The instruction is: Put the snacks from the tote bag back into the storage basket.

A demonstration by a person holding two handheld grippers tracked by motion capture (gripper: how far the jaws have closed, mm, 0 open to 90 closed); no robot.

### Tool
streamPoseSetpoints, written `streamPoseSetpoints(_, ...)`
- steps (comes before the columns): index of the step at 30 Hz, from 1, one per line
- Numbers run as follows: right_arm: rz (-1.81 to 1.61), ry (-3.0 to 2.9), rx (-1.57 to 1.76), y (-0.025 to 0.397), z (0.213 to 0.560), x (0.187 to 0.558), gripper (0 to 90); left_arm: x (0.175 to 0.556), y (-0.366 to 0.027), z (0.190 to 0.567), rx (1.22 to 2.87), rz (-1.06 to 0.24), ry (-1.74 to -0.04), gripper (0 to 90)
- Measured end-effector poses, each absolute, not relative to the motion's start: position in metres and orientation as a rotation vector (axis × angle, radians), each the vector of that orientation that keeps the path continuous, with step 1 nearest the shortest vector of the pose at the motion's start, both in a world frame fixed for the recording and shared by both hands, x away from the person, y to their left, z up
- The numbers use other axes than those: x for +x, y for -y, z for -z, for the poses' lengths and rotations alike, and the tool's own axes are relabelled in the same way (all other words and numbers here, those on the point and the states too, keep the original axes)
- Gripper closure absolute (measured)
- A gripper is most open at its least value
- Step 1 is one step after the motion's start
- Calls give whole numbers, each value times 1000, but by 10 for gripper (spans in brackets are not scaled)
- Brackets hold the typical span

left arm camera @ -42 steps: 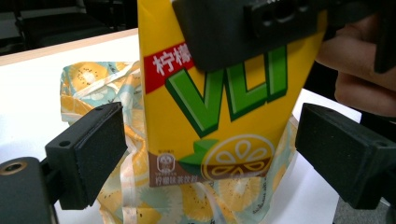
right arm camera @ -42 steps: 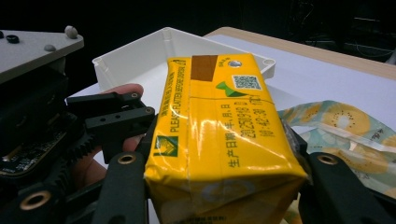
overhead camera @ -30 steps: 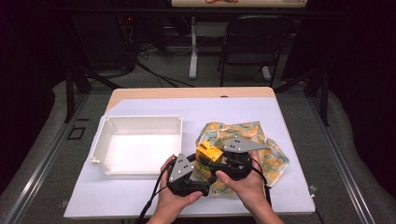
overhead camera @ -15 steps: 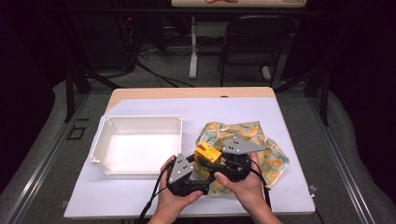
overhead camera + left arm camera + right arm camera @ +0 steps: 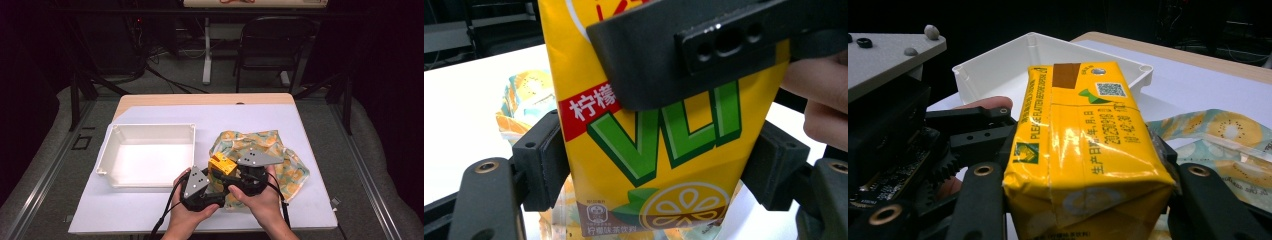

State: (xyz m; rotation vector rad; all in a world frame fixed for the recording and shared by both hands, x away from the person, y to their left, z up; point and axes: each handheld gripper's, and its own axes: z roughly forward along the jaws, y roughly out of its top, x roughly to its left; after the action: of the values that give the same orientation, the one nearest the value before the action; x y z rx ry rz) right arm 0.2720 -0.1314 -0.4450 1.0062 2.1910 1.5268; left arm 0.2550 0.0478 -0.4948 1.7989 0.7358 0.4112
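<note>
A person holds a yellow drink carton (image 5: 222,163) above the near part of the counter (image 5: 250,120), with both claws closed on it at once. In the high view the left claw (image 5: 209,176) and the right claw (image 5: 235,172) sit side by side, each wrapped in one hand, with the carton raised between their grey three-cornered plates.

In the left gripper view the carton (image 5: 659,150) stands upright between the two black jaws, which press against its left and right edges; the printed front with green letters and a lemon slice faces the camera. One jaw of the other claw (image 5: 704,50) crosses the upper part of the carton from the right, touching its face.

In the right gripper view the carton (image 5: 1083,150) lies lengthwise between the jaws, its sealed end toward the camera, and the jaws touch both its long sides.

A patterned cloth bag (image 5: 280,155) printed with orange fruit slices lies flat on the counter just under and to the right of the hands. A white tray (image 5: 150,129) sits on the counter to the left, apart from the carton.
</note>
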Motion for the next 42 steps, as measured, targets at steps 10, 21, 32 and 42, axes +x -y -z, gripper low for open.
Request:
streamPoseSetpoints(10,-1523,-2191,1015,131,447,273,508,255,-47,496,1806,-399,-757,259)
streamPoseSetpoints(21,-1537,-2187,1010,131,447,273,487,250,-48,494,1804,-455,-760,313)
streamPoseSetpoints(32,-1633,-2163,1004,138,440,275,340,253,-50,497,1815,-454,-804,318)
streamPoseSetpoints(42,-1658,-2160,986,141,436,275,270,258,-60,493,1781,-460,-836,318)
